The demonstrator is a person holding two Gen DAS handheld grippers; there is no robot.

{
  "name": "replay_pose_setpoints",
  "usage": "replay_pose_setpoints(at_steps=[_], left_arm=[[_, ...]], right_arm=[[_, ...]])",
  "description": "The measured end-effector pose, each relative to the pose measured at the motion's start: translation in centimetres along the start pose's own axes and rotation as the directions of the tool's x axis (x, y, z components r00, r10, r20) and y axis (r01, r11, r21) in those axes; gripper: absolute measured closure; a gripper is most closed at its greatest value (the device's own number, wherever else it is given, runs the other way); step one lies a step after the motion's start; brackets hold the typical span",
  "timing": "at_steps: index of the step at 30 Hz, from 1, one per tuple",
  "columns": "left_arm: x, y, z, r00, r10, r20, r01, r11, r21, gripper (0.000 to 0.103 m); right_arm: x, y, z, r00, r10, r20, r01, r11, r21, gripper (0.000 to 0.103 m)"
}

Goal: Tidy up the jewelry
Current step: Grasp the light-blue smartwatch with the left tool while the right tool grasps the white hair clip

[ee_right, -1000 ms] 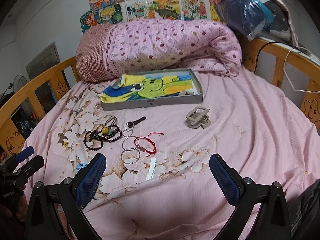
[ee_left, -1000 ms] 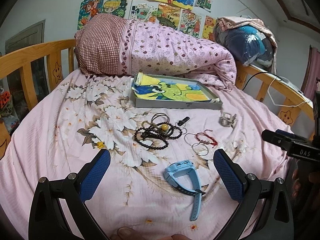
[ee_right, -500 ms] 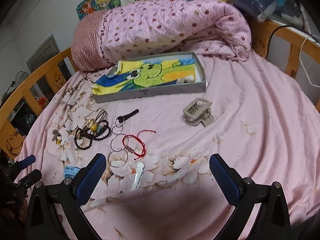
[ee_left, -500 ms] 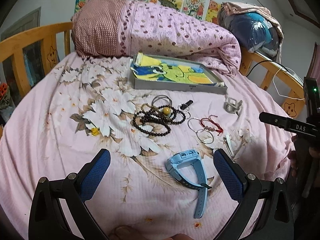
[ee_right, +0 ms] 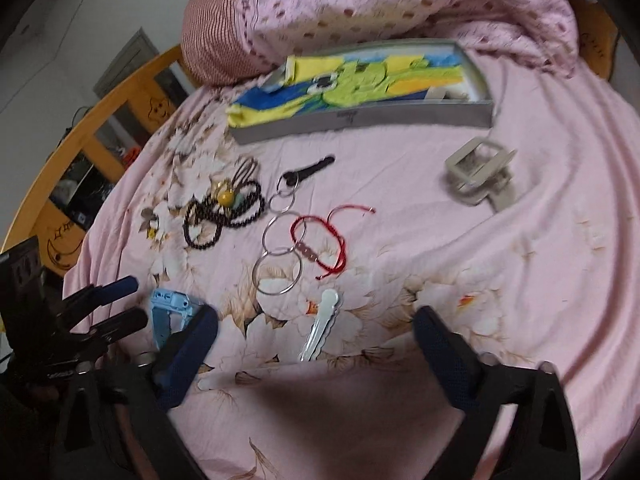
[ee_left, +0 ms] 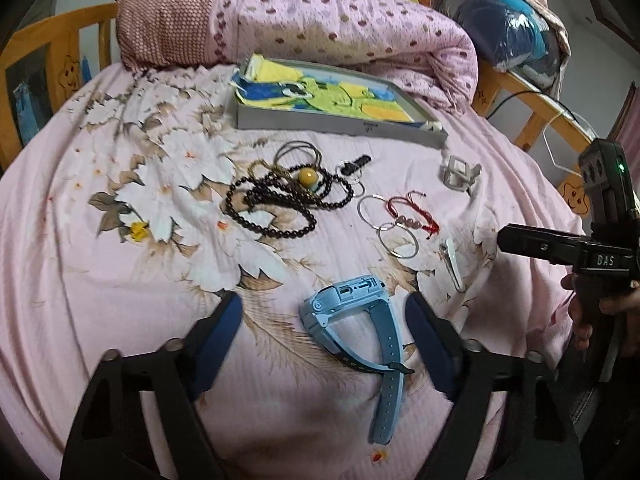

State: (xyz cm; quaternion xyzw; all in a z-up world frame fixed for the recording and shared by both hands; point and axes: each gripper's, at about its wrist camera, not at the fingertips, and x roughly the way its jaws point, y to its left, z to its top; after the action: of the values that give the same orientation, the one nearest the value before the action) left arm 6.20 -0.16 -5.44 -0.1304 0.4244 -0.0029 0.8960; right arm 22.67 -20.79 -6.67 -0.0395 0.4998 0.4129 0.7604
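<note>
Jewelry lies scattered on a pink floral bedsheet (ee_left: 100,280). A light blue watch (ee_left: 360,320) sits between the pads of my left gripper (ee_left: 326,334), whose jaws are closing without touching it. Farther off lie dark prayer beads (ee_left: 280,200) with a yellow bead, linked silver rings (ee_left: 390,224), a red string bracelet (ee_left: 416,214), a white hair clip (ee_left: 452,264) and a grey claw clip (ee_left: 460,172). My right gripper (ee_right: 316,342) is closing over the white hair clip (ee_right: 322,324), pads apart from it. The grey tray (ee_left: 340,122) holds a colourful cloth.
A rolled pink dotted quilt (ee_left: 340,28) lies behind the tray. Wooden bed rails (ee_left: 44,44) run along both sides, with a cable over the right rail (ee_left: 560,120). The other gripper shows at each view's edge, held by a hand (ee_left: 592,312).
Both grippers have dropped and tilted down toward the bed. The watch now sits between the left pads, the hair clip between the right pads. Both pairs of jaws have narrowed.
</note>
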Motion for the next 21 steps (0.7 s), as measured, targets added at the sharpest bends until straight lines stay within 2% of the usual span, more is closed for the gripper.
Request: replay_pose_setpoints(at_steps=[4, 6, 13, 15, 18, 21], left_arm=[[1.4, 0.0, 0.1, 0.999, -0.008, -0.049, 0.009, 1.000, 0.015, 0.053], [2.0, 0.1, 0.0, 0.997, -0.007, -0.071, 0.008, 1.000, 0.016, 0.062], [3.1, 0.1, -0.3, 0.992, -0.002, -0.127, 0.005, 1.000, 0.019, 0.067], [3.5, 0.0, -0.3, 0.990, 0.005, -0.143, -0.002, 1.000, 0.019, 0.073], [3.6, 0.1, -0.3, 0.989, 0.016, -0.150, -0.014, 1.000, 0.013, 0.075], [3.6, 0.0, -0.2, 0.988, 0.023, -0.153, -0.023, 1.000, 0.005, 0.080]], right_arm=[[1.7, 0.1, 0.0, 0.999, 0.012, -0.051, -0.013, 1.000, -0.024, 0.049], [2.4, 0.2, 0.0, 0.997, -0.009, -0.071, 0.006, 0.999, -0.041, 0.054], [4.0, -0.1, -0.1, 0.992, -0.085, -0.089, 0.080, 0.995, -0.057, 0.072], [4.1, 0.1, -0.2, 0.991, -0.108, -0.084, 0.102, 0.992, -0.073, 0.077], [4.2, 0.2, -0.3, 0.991, -0.104, -0.082, 0.097, 0.992, -0.076, 0.087], [4.0, 0.5, -0.4, 0.994, -0.085, -0.075, 0.080, 0.994, -0.076, 0.089]])
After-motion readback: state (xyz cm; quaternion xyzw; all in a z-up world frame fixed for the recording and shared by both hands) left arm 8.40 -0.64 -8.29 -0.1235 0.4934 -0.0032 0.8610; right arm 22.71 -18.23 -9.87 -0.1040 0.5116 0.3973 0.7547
